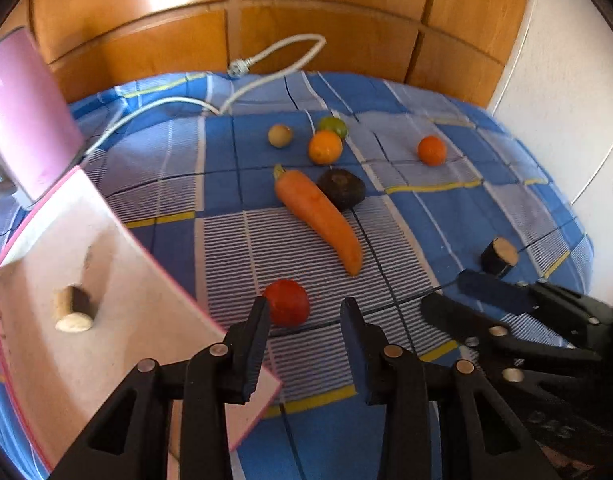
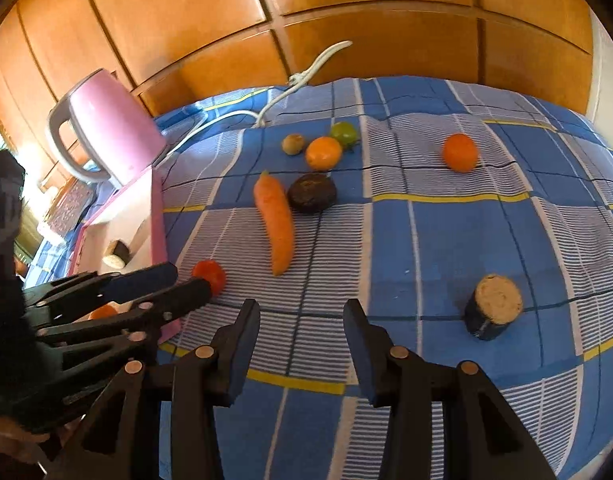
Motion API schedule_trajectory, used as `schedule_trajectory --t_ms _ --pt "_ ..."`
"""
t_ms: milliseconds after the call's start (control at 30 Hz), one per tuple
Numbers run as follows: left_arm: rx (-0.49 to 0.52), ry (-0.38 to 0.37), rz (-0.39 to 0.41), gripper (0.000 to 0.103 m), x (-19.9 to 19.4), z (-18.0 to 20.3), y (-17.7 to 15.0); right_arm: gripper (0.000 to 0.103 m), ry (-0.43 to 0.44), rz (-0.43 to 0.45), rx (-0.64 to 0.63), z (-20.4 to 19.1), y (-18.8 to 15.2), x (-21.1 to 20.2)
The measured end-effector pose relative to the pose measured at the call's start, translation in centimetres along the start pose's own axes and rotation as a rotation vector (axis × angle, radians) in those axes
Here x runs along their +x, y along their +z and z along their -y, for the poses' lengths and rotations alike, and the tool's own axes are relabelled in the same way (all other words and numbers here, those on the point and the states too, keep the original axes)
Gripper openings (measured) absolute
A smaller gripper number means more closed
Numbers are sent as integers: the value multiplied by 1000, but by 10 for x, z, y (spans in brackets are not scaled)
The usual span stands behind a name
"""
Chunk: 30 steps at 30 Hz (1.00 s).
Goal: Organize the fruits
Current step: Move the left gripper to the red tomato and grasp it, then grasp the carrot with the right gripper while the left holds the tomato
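Note:
On the blue checked cloth lie a red tomato [image 1: 287, 303], a carrot [image 1: 318, 216], a dark avocado [image 1: 341, 189], two oranges [image 1: 325, 147] [image 1: 432, 150], a green fruit [image 1: 333, 126] and a small brownish fruit [image 1: 280, 135]. My left gripper [image 1: 305, 312] is open, its jaws just in front of the tomato, which sits by the left finger. My right gripper [image 2: 301, 316] is open and empty over bare cloth; it also shows in the left wrist view [image 1: 450, 292]. The tomato [image 2: 209, 275] shows beside the left gripper [image 2: 186, 280] in the right wrist view.
A pink-edged open box [image 1: 118, 292] at the left holds a cut dark roll [image 1: 72, 312]. Another cut roll [image 2: 494, 306] stands on the cloth at the right. A pink kettle [image 2: 110, 136] with a white cable [image 1: 266, 60] stands at the back left. Wooden panels rise behind.

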State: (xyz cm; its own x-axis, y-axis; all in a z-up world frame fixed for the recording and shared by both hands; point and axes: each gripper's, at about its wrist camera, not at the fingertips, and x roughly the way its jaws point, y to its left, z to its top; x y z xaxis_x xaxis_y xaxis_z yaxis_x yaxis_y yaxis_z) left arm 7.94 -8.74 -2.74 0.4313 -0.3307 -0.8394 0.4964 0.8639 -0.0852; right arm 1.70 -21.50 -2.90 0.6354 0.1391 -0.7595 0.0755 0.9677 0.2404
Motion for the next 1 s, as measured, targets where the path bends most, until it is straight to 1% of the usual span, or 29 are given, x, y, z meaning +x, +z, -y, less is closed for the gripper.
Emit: schedule_trajectory --t_ms 67,233,300,333,367,400,500,567,633,700,767,833,933,1000 --pt "12 16 -30 39 11 1 3 44 -5 3 12 4 1 -1" --pt "26 44 -43 39 22 2 6 44 -9 9 29 11 1 -4" --pt "53 76 -40 35 27 5 5 44 -9 12 32 12 1 -5" --pt "76 119 -28 27 28 7 3 44 -9 13 31 12 2 -5" --pt "87 144 -16 27 29 8 2 44 -10 17 33 13 2 -6" --pt "78 145 -6 27 27 7 1 44 -11 22 36 14 2 -8" --pt "19 116 29 27 19 3 2 44 -18 30 39 16 2 -11" --pt "17 92 69 27 10 9 0 44 -22 29 45 19 1 -11" --pt "24 46 105 27 2 16 -2 44 -30 24 53 22 0 -10" --pt "32 4 117 27 -1 24 -4 44 -32 26 58 24 0 -11" --pt "24 -20 117 27 4 33 -8 44 -33 31 54 24 1 -13" --pt "15 -18 107 27 8 37 -14 44 -35 44 46 24 1 -17" --pt "28 26 93 27 19 43 -25 44 -26 52 37 24 4 -19" --pt "29 40 114 27 18 45 -32 44 -16 50 33 26 6 -19"
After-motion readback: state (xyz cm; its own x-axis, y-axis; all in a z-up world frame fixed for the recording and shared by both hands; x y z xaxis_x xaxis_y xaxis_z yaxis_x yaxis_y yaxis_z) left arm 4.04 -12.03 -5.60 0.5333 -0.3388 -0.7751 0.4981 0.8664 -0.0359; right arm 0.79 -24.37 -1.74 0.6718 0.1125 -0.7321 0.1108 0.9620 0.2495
